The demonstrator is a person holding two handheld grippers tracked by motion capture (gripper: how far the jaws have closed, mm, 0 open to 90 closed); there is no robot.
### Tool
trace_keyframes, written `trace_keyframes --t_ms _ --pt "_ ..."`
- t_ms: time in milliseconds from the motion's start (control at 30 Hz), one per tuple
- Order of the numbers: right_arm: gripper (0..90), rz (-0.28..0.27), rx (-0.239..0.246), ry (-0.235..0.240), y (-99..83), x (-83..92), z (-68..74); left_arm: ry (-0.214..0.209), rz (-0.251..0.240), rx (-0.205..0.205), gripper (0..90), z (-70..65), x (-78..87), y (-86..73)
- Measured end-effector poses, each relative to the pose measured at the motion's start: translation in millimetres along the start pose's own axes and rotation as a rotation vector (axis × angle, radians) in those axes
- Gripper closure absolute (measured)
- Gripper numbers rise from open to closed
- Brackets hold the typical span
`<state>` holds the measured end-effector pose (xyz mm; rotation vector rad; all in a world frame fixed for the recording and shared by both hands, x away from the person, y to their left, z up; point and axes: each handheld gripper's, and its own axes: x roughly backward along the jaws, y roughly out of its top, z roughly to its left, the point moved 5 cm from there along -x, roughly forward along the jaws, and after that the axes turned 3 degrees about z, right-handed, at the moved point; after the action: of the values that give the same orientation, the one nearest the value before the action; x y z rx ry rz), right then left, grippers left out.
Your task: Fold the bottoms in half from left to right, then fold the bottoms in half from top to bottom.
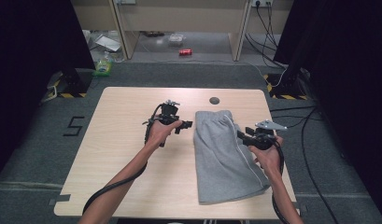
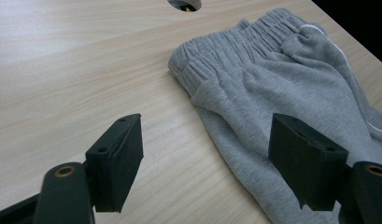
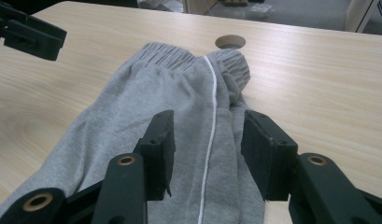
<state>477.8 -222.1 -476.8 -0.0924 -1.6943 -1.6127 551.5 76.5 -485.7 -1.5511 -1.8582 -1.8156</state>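
Grey shorts point(image 1: 224, 154) with a white side stripe lie folded lengthwise on the right half of the wooden table point(image 1: 118, 140), waistband point(image 2: 235, 46) toward the far edge. My left gripper point(image 1: 183, 125) hovers just left of the waistband, open, its jaws spanning bare wood and the shorts' edge point(image 2: 207, 154). Over the striped right edge of the shorts point(image 3: 198, 116) my right gripper point(image 1: 242, 136) stands open with nothing between its fingers. The white stripe point(image 3: 210, 121) runs up between its jaws.
A round cable hole point(image 1: 214, 100) sits in the table just beyond the waistband. Black stands flank the table at the far left point(image 1: 69, 79) and far right point(image 1: 284, 84). Cables point(image 1: 310, 140) trail on the grey floor at right. A red can point(image 1: 185, 52) lies far back.
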Motion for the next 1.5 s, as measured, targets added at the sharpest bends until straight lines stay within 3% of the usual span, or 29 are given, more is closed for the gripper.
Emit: trace_keyframes --t_ms 433,967,1500 --pt "45.3 0.020 -0.001 -0.001 13.4 -23.0 -2.1 0.005 0.013 0.034 20.3 2.5 -15.8 -2.7" --pt "42.6 0.035 -0.009 -0.013 28.7 -42.1 -7.5 0.020 0.027 0.073 18.8 10.8 -36.3 3.1" --pt "40.6 0.057 -0.005 -0.024 37.1 -60.8 -7.5 0.027 0.033 0.074 18.3 7.0 -55.2 8.5"
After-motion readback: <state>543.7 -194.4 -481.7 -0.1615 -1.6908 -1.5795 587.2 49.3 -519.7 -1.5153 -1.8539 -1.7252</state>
